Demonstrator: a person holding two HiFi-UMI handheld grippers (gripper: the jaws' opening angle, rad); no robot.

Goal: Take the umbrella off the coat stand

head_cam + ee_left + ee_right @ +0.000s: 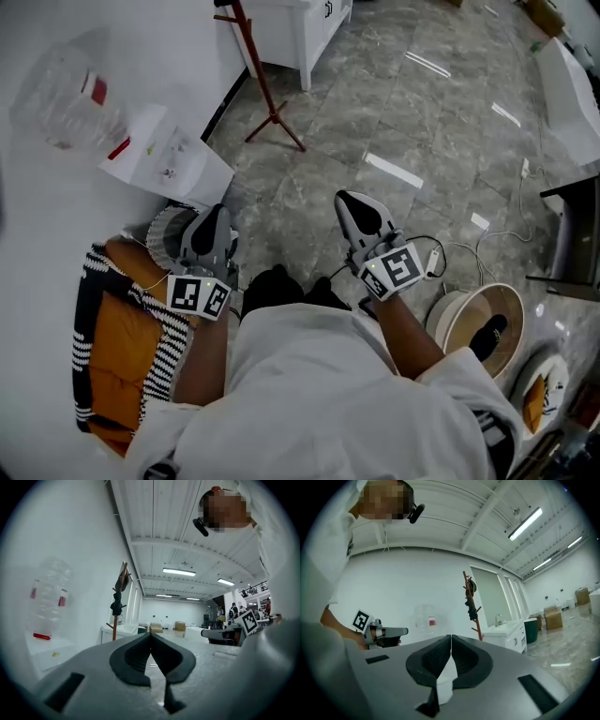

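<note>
left gripper (150,634): jaws closed together, nothing between them
right gripper (451,637): jaws closed together, empty
umbrella (116,605): dark, folded, hanging on the coat stand (114,629), well ahead of both grippers
coat stand: red-brown, on the stone floor (394,112)

Red-brown coat stand (262,80), dark umbrella (116,605), grey marbled floor (422,122), white cabinet (302,28).
</note>
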